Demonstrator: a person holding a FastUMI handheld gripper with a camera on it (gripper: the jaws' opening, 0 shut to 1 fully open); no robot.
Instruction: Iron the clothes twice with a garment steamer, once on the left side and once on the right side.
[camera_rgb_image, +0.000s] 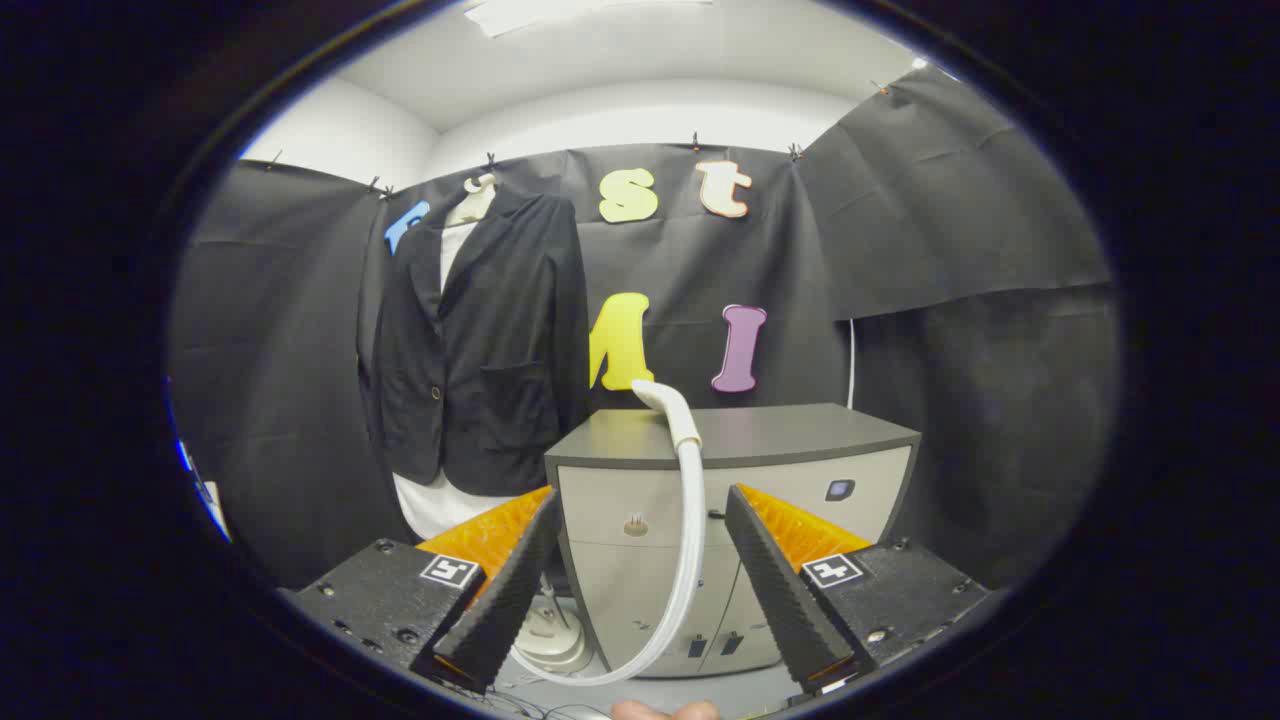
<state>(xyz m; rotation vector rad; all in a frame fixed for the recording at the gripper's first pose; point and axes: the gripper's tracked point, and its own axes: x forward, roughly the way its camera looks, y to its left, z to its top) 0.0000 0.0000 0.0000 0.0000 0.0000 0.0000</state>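
Observation:
A black blazer over a white shirt hangs on a hanger against the booth wall, beyond and to the left of my fingers. The garment steamer's white head rests on top of a grey cabinet, and its white hose curves down the cabinet front, between my fingers, to a white base unit on the floor. My gripper is open, fingers spread wide with the hose seen between them but farther off; nothing is held.
The grey cabinet has drawers with a small round knob and stands straight ahead, to the right of the blazer. Black cloth walls close the booth on the left, back and right. A fingertip shows just under the gripper.

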